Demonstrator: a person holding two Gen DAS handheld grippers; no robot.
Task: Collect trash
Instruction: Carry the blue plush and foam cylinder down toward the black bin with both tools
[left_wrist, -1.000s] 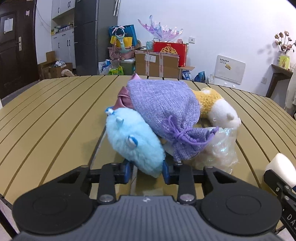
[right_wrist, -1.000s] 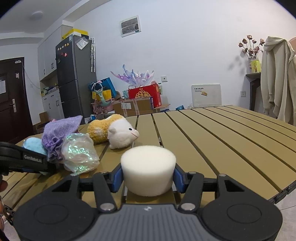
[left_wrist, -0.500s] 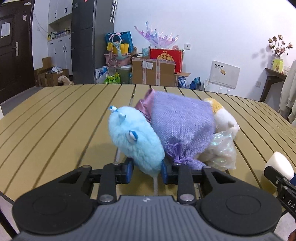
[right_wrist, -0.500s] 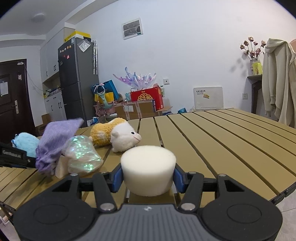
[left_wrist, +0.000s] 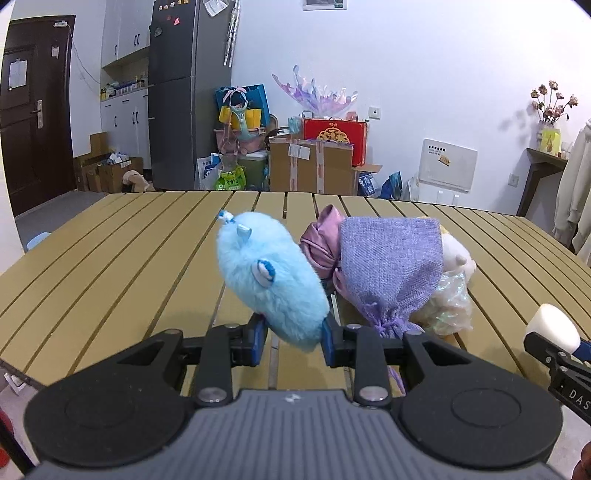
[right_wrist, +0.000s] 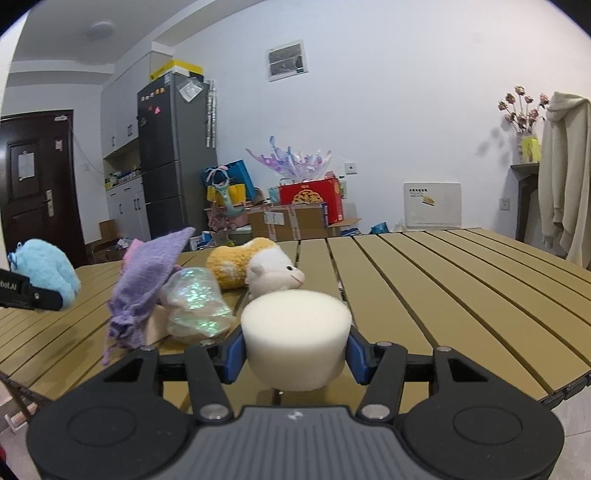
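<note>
Blue plush toy (left_wrist: 271, 284) clamped in left gripper (left_wrist: 293, 341); white foam cylinder (right_wrist: 295, 338) pinched in right gripper (right_wrist: 295, 360). Plush best lifted clear of purple drawstring pouch (left_wrist: 391, 269), grip kept firm.

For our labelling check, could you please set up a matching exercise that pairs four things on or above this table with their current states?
Things:
1. blue plush
2. white foam block
3. purple drawstring pouch
4. iridescent wrapper

States:
A. lying on the table, right of the pouch
B. held in the right hand-held gripper
C. mouth cinched, drooping toward the table
D. held in the left hand-held gripper

Pairs: 1-D, 2-B, 3-C, 4-A
</note>
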